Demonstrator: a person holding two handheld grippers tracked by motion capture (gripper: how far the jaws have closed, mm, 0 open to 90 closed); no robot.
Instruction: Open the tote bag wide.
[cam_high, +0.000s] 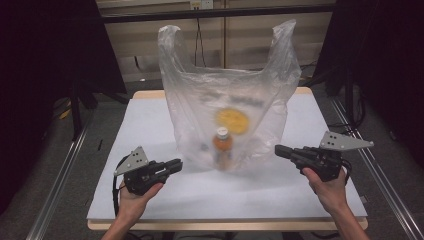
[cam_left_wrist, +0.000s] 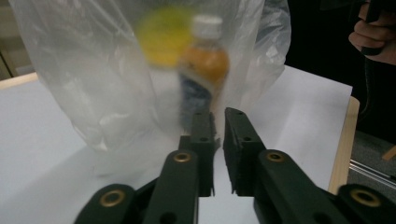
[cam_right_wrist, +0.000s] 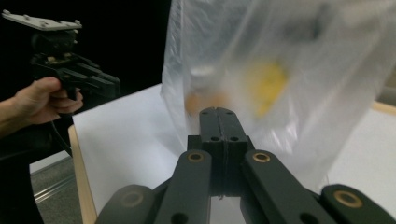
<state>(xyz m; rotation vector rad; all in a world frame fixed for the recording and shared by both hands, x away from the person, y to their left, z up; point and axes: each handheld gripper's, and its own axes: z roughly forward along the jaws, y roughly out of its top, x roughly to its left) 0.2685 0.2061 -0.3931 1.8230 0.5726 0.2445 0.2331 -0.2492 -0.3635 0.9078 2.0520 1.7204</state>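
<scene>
Seemingly upright, the blurred bottle (cam_high: 222, 146) stands cap-up inside the bag (cam_high: 200, 95).

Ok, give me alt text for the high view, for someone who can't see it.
A clear plastic bag stands upright on a white table, its handles up, with an orange-filled bottle inside. A person's hands hold two black grippers, the left gripper and right gripper, on either side of the bag, both pointing at it with nothing between their jaws.

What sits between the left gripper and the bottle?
Only the clear bag wall: in the left gripper view the left gripper faces the bottle through that film.
</scene>
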